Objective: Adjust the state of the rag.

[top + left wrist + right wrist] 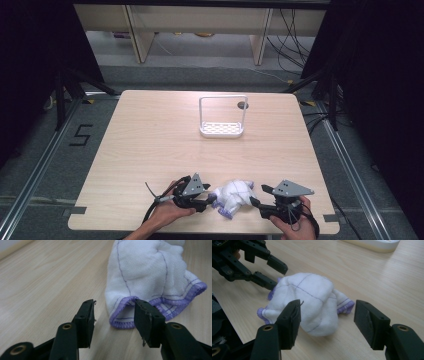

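Step in hand looks like the grasp phase on a crumpled white cloth with purple stitched hem (233,196), which lies bunched on the light wooden table (150,145) near the front edge, between the 2 claws. The left claw (210,200) sits at the cloth's left side; in the left gripper view its jaws stand part-spread around the purple hem (140,315), with the right-hand jaw at the hem edge and the left-hand jaw over bare wood, so the pads do not press on fabric yet. The right claw (257,205) waits at the cloth's right side, jaws spread; in the right gripper view the cloth (307,302) lies just ahead of them and 1 jaw overlaps it in the picture, but no pinch is seen. Both hands rest at the table's near edge. Next move, as a guess: the left claw needs to nudge forward so the hem sits fully between the pads, then press together; the right claw needs to pick out its own hem corner before closing, since the fabric is wadded and the layers are hard to tell apart. Container check: 1 white plastic rack with tall wire-like frame and perforated base tray (223,130) stands well apart at the far middle of the table, and nothing is seen in it. A small dark round spot (243,105) lies just behind its frame; cannot tell what it is.
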Motion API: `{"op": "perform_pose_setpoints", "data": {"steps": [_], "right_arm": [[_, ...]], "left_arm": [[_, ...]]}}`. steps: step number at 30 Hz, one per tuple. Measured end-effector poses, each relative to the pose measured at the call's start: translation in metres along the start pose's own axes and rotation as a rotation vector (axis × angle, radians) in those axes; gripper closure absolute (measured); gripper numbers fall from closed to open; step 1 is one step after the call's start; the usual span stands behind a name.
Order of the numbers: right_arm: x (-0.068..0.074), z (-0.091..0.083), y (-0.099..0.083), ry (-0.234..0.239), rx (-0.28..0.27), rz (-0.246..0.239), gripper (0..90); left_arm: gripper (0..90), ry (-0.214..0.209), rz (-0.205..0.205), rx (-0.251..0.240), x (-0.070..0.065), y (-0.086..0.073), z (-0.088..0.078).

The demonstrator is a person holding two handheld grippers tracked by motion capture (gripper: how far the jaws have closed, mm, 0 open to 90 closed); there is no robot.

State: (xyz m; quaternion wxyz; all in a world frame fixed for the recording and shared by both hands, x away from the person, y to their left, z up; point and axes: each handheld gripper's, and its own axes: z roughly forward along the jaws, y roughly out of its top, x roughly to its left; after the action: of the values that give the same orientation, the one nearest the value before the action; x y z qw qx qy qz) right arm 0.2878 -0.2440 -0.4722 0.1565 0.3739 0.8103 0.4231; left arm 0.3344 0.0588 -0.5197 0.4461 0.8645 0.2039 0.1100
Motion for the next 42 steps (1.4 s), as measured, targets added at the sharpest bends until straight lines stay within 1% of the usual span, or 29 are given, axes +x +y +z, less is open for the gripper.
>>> {"op": "perform_pose_setpoints", "data": {"steps": [1, 3, 4, 6, 7, 9, 11, 12, 13, 14, 15, 16, 18, 19, 20, 21, 23, 24, 25, 26, 27, 29, 30, 33, 34, 36, 37, 38, 42], "right_arm": [[0.000, 0.001, 0.000, -0.004, -0.008, -0.010, 39.0], [0.001, 0.003, 0.000, 0.023, 0.003, -0.007, 39.0], [0.005, 0.002, -0.001, 0.014, 0.023, 0.028, 39.1], [0.004, 0.004, -0.001, 0.017, 0.027, 0.015, 39.3], [0.002, 0.006, -0.001, 0.006, 0.021, -0.021, 39.7], [0.002, 0.010, -0.001, 0.014, 0.038, -0.018, 42.5], [0.004, 0.014, 0.001, 0.025, 0.048, -0.008, 45.3], [0.003, 0.017, 0.002, 0.029, 0.051, -0.031, 46.5], [0.004, 0.019, 0.003, 0.031, 0.065, -0.030, 48.4], [0.004, 0.022, 0.003, 0.038, 0.070, -0.043, 52.6], [0.005, 0.024, 0.003, 0.043, 0.077, -0.045, 57.8], [0.006, 0.025, 0.004, 0.054, 0.081, -0.053, 64.2], [0.009, 0.025, 0.005, 0.049, 0.081, -0.079, 75.0], [0.009, 0.026, 0.006, 0.048, 0.076, -0.114, 78.4], [0.009, 0.024, 0.008, 0.028, 0.060, -0.117, 80.8], [0.008, 0.022, 0.010, 0.052, 0.050, -0.116, 82.1], [0.006, 0.015, 0.014, 0.042, 0.029, -0.112, 83.1], [0.006, 0.011, 0.016, 0.052, 0.023, -0.098, 83.3], [0.006, 0.011, 0.016, 0.052, 0.023, -0.098, 83.3], [0.003, 0.004, 0.023, 0.078, -0.004, -0.088, 83.5], [0.004, 0.001, 0.025, 0.095, 0.001, -0.064, 83.6], [0.002, -0.002, 0.033, 0.116, -0.019, -0.079, 83.6], [0.003, -0.005, 0.038, 0.125, -0.020, -0.059, 83.6], [0.003, -0.011, 0.055, 0.151, -0.046, -0.096, 83.7], [0.005, -0.012, 0.061, 0.174, -0.045, -0.109, 83.6], [0.008, -0.012, 0.076, 0.178, -0.058, -0.148, 83.6], [0.011, -0.011, 0.081, 0.185, -0.046, -0.139, 83.6], [0.011, -0.008, 0.091, 0.191, -0.050, -0.174, 83.6], [0.009, 0.014, 0.116, 0.207, 0.013, -0.199, 82.4]], "left_arm": [[54.1, 0.001, 0.020, 0.007, 0.000, 0.001, 0.001], [59.0, -0.010, 0.028, 0.013, 0.000, 0.001, 0.003], [63.3, -0.026, 0.032, 0.020, 0.000, 0.002, 0.003], [72.0, -0.029, 0.033, 0.012, 0.000, 0.002, 0.004], [76.0, -0.035, 0.019, 0.004, 0.000, 0.003, 0.004], [84.8, -0.037, 0.016, 0.002, 0.001, 0.004, 0.002], [86.4, -0.025, 0.024, -0.005, 0.000, 0.005, 0.000], [86.6, -0.042, 0.026, -0.012, 0.000, 0.006, 0.000], [87.0, -0.036, 0.029, -0.008, -0.001, 0.006, -0.002], [87.2, -0.031, 0.012, -0.016, -0.002, 0.007, -0.002], [87.5, -0.049, 0.029, -0.005, -0.001, 0.008, -0.004], [87.6, -0.041, 0.040, -0.011, -0.001, 0.009, -0.004], [87.7, -0.046, 0.031, -0.026, -0.002, 0.010, -0.007], [87.7, -0.042, 0.034, -0.032, -0.002, 0.011, -0.010], [87.8, -0.047, 0.027, -0.038, -0.001, 0.012, -0.013], [87.8, -0.046, 0.028, -0.044, -0.001, 0.014, -0.018], [87.9, -0.043, 0.011, -0.074, 0.001, 0.017, -0.029], [87.9, -0.050, 0.004, -0.096, 0.003, 0.022, -0.046], [87.9, -0.050, 0.004, -0.096, 0.003, 0.022, -0.046], [87.9, -0.051, -0.004, -0.111, 0.003, 0.024, -0.052], [87.9, -0.058, -0.013, -0.131, 0.003, 0.026, -0.059], [87.9, -0.047, -0.013, -0.163, 0.003, 0.032, -0.080], [87.9, -0.041, -0.009, -0.179, 0.004, 0.035, -0.090], [87.9, -0.018, -0.002, -0.221, 0.005, 0.042, -0.115], [87.9, -0.009, -0.002, -0.232, 0.006, 0.042, -0.119], [87.9, 0.002, -0.011, -0.256, 0.009, 0.044, -0.129], [87.9, 0.009, -0.020, -0.260, 0.011, 0.044, -0.134], [87.9, 0.009, -0.030, -0.269, 0.013, 0.043, -0.136], [87.9, 0.012, -0.087, -0.268, 0.026, 0.038, -0.133]]}}
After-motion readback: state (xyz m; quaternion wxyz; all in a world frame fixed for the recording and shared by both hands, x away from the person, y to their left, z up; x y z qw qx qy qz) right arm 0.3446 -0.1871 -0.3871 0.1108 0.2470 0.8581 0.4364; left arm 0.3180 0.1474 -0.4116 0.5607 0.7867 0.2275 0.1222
